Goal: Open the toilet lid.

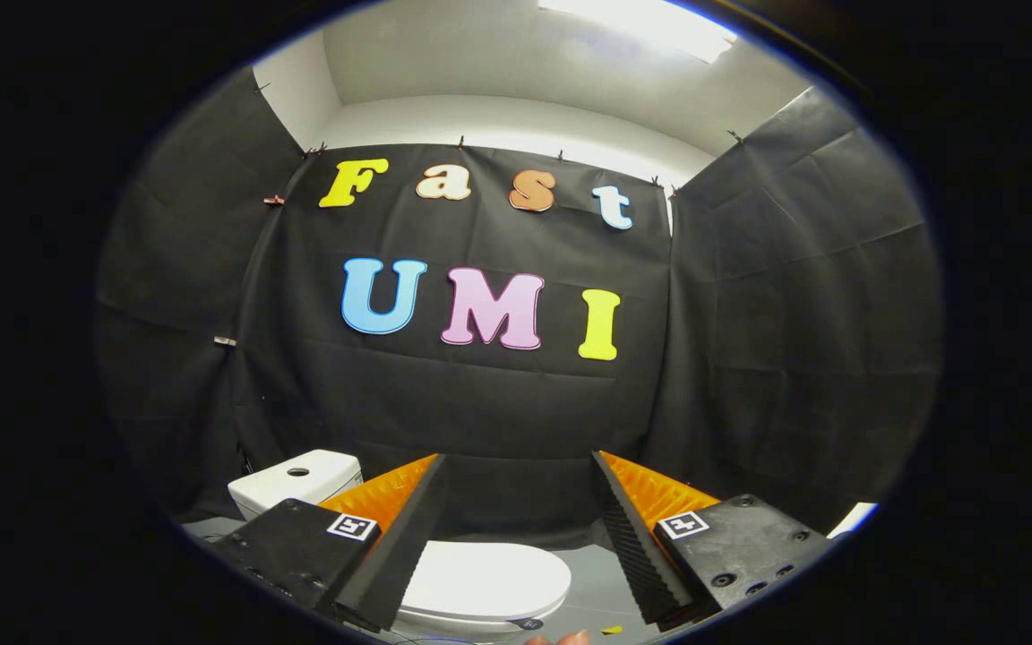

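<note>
I see my gripper (516, 466) spread wide, holding nothing, over the closed toilet lid (489, 578) at lower centre; cistern (296, 484) lower left, grey floor (601, 587).

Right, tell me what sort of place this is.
Likely a mock bathroom booth: a white toilet with its lid down, its tank behind, black cloth walls. The open hand-held gripper hangs above the lid.

The gripper (516, 466) camera looks forward from above the closed toilet lid (489, 578) toward the cloth wall (498, 412).
</note>
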`<state>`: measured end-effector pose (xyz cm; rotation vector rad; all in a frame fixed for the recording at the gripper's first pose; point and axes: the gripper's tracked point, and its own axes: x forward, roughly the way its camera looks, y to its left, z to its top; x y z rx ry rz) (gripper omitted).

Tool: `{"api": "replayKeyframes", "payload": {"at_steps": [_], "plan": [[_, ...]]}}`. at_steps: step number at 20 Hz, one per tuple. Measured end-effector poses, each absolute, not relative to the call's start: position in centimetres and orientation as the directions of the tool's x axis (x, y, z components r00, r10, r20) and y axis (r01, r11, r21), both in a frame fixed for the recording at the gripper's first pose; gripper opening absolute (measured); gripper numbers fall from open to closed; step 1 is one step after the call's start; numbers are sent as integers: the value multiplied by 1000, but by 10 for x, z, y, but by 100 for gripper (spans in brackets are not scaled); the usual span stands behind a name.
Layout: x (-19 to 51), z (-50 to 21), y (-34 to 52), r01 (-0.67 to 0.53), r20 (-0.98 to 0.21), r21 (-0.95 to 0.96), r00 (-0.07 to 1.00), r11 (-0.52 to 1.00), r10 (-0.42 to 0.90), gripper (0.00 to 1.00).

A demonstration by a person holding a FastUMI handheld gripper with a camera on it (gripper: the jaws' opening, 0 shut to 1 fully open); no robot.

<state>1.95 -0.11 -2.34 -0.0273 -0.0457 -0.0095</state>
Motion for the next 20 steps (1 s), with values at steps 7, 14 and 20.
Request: {"api": "replayKeyframes", "payload": {"at_steps": [7, 14, 20], "plan": [[43, -92, -24, 31, 11, -42, 999, 999, -30, 98], [62, -208, -29, -53, -167, 87, 984, 995, 67, 98], [74, -315, -47, -39, -341, 300, 929, 953, 145, 99]]}}
